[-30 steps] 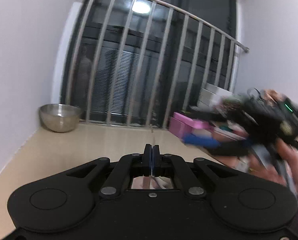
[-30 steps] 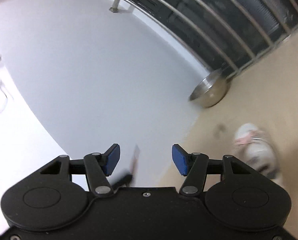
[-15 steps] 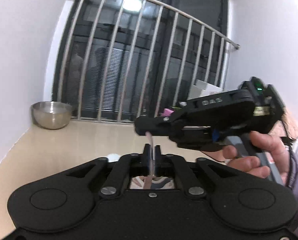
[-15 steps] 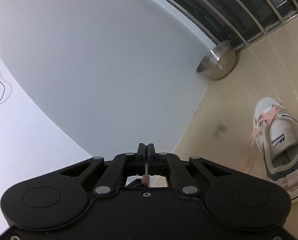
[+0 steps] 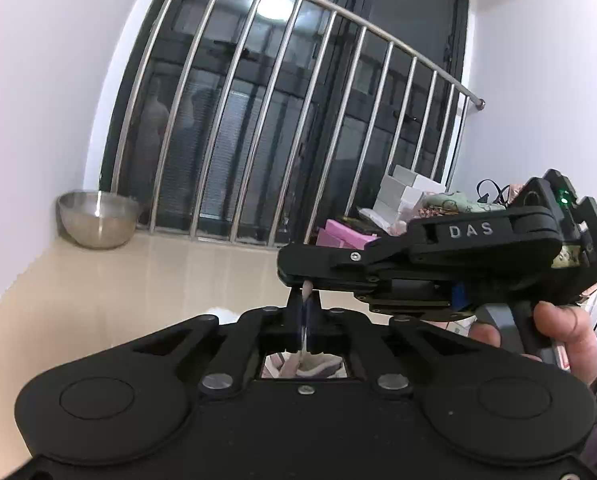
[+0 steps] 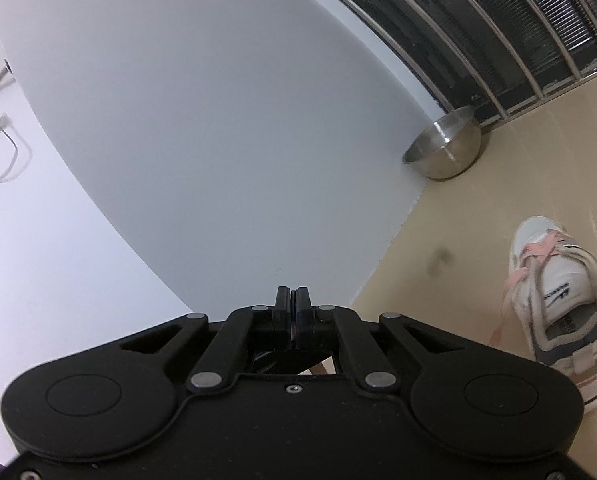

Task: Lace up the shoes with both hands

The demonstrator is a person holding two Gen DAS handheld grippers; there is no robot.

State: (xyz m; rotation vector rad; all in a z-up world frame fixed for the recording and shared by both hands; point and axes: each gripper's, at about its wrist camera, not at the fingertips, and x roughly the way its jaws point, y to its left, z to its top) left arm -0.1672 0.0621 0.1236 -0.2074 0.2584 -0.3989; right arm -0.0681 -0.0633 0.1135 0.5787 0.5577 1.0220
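Both the left gripper (image 5: 303,312) and right gripper (image 6: 292,312) were pinched closed on the pink lace (image 5: 306,292), which could slip free if pulled unevenly.

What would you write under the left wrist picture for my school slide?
Two hand-held grippers meet over a tan floor: the left and the right both pinch a pink shoelace.

White walls (image 6: 218,100), beige floor (image 5: 138,280) — barred window (image 5: 258,120)
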